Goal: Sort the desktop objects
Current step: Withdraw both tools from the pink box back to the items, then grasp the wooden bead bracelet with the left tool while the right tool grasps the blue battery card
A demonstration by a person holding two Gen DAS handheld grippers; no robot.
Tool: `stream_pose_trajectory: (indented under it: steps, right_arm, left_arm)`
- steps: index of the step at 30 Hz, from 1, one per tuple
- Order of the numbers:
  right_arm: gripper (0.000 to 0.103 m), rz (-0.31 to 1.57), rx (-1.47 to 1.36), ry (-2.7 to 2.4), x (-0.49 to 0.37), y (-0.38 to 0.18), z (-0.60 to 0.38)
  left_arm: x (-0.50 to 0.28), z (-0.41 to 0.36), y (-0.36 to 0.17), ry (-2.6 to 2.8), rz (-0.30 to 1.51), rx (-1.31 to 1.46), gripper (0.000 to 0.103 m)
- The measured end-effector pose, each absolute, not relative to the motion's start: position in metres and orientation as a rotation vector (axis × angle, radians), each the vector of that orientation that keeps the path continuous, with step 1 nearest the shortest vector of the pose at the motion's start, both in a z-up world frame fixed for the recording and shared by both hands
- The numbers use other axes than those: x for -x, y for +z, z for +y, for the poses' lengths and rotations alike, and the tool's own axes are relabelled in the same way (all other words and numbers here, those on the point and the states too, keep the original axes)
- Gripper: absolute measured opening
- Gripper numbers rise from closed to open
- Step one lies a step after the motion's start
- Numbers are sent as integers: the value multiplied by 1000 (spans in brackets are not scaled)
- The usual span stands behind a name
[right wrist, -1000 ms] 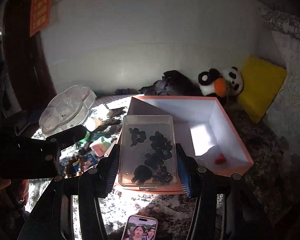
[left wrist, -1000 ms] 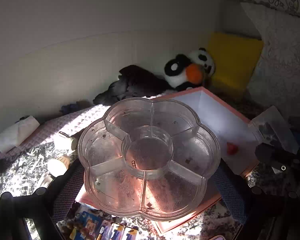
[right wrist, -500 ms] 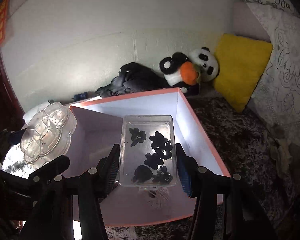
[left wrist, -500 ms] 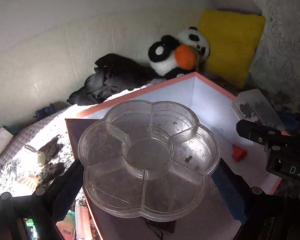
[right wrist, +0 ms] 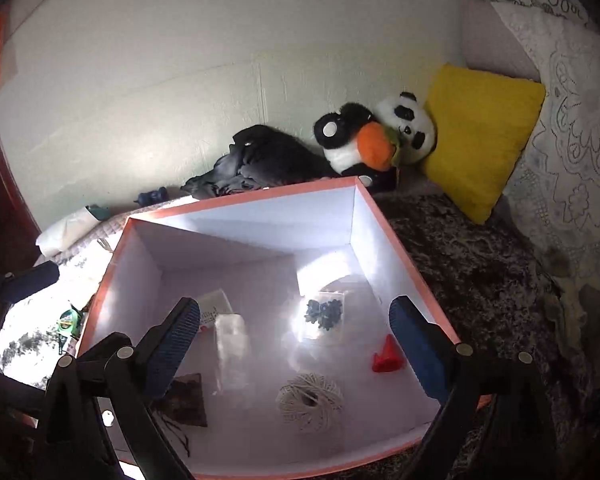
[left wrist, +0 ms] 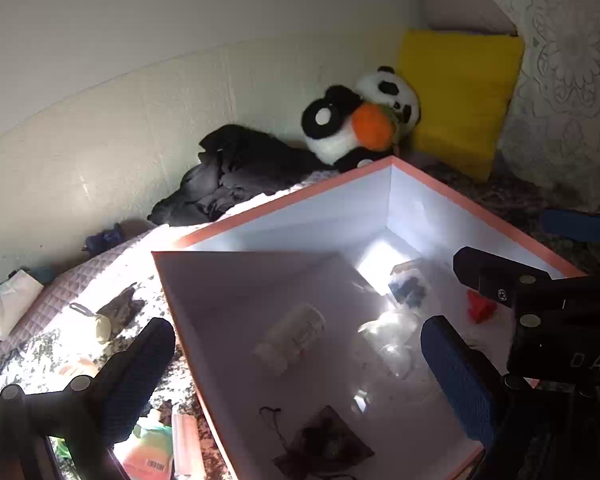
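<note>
A pink-rimmed white box (right wrist: 236,200) stands before me; it also shows in the left wrist view (left wrist: 284,196). Inside lie the clear rectangular box of black hair clips (right wrist: 325,316), the clear flower-shaped tray (right wrist: 230,344), blurred, a red piece (right wrist: 387,358), a ball of twine (right wrist: 310,400) and a dark pouch (right wrist: 186,400). In the left wrist view the flower tray (left wrist: 292,338) and clip box (left wrist: 408,290) appear blurred in the box. My right gripper (right wrist: 294,348) is open and empty above the box. My left gripper (left wrist: 296,372) is open and empty over the box's left side.
A panda plush (right wrist: 374,136), black cloth (right wrist: 260,160) and yellow cushion (right wrist: 480,136) lie behind the box by the wall. Small items, such as a bottle (left wrist: 100,326) and packets (left wrist: 152,452), lie left of the box. The right gripper's body (left wrist: 540,312) shows in the left wrist view.
Both grippers have opened. The flower tray has left the left gripper and the clip box has left the right gripper; both now lie inside the pink box.
</note>
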State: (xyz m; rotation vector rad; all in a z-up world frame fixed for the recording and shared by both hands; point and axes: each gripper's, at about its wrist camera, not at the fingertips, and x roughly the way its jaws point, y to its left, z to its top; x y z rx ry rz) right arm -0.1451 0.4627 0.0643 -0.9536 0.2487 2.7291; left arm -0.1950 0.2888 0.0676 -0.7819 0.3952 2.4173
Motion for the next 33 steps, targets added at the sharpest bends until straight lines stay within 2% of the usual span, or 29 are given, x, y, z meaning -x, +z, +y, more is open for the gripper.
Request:
stream_pose_trajectory:
  steps: [8,17,23,29,33]
  right_arm:
    - [98,176,893,2859,97,103,390]
    - [98,107,996,3020,59,103,282]
    - [98,1,1206,3082,60,60,208]
    - [98,-59,1462,2997,78,-10,177]
    - [98,-135,1511,2931,86,-43,176]
  left_arm:
    - [157,181,90,2532,316,790,102]
    - [132,32,51,2683,211,988,102]
    - [131,-18,-4,2678,129,1174,102]
    - [140,-15,-57,2606,82,1329,102]
    - [155,0,-82,2575,74,1388,102]
